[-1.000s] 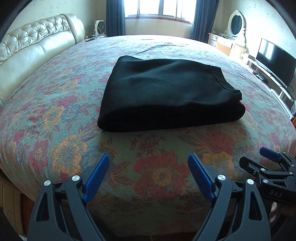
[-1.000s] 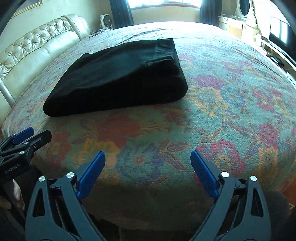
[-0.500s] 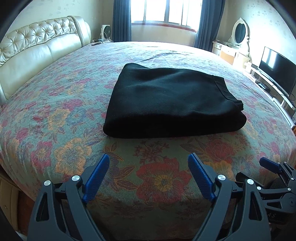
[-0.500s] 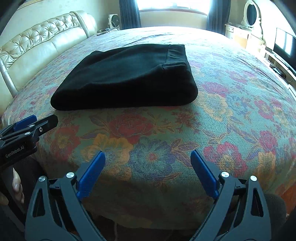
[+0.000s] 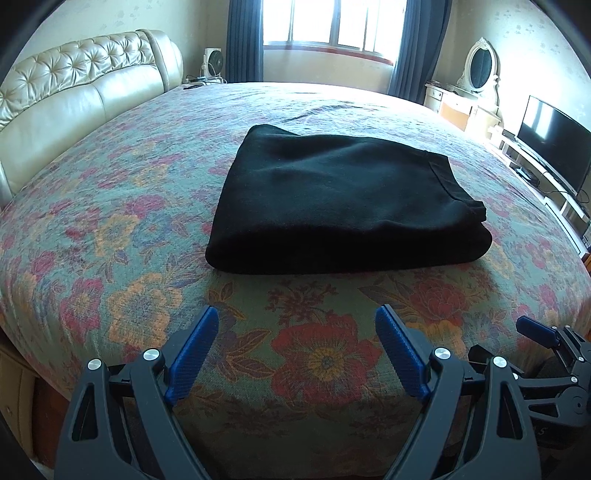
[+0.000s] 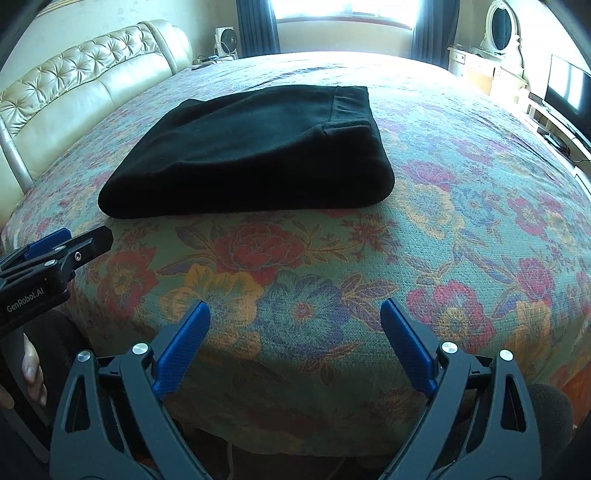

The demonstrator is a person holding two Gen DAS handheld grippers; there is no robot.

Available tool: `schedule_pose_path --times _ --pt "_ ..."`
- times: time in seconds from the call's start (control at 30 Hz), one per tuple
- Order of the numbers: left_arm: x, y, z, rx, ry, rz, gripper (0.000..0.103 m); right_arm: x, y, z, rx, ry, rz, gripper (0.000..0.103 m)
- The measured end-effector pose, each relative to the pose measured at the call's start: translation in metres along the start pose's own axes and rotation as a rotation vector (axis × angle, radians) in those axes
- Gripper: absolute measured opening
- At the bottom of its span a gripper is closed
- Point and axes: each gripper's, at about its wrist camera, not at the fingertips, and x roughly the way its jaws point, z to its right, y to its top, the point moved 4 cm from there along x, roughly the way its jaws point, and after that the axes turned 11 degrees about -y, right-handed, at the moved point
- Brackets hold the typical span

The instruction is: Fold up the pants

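Observation:
Black pants [image 5: 340, 199] lie folded into a thick rectangle on the floral bedspread [image 5: 122, 236], waistband toward the right. They also show in the right wrist view [image 6: 251, 155]. My left gripper [image 5: 297, 321] is open and empty, held back over the bed's near edge, apart from the pants. My right gripper [image 6: 295, 314] is open and empty too, also at the near edge. Each gripper shows at the side of the other's view: the right one [image 5: 546, 339] and the left one [image 6: 74, 243].
A cream tufted headboard [image 5: 74, 96] runs along the left. A dresser with an oval mirror [image 5: 478, 68] and a TV [image 5: 550, 147] stand at the right. A window with dark curtains [image 5: 332, 26] is at the back. A small fan [image 5: 212, 61] stands by the headboard.
Both grippers have pulled back and lifted a little from the pants, so more of the room shows. Both stay open. The pants have not moved.

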Motion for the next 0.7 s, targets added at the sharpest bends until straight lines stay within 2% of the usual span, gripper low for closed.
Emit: schedule_pose_path --times 0.23,0.4,0.7 --pt "0.002 -0.001 0.000 0.010 0.006 -0.008 0.086 -0.002 0.008 0.003 0.007 -0.005 0.017 0.094" --pt "0.004 -0.004 0.003 0.043 0.050 -0.013 0.086 -0.002 0.013 0.011 0.023 -0.019 0.025 0.094" --pt "0.004 -0.006 -0.009 -0.040 0.019 -0.019 0.087 -0.002 0.020 0.028 0.058 -0.033 0.030 0.094"
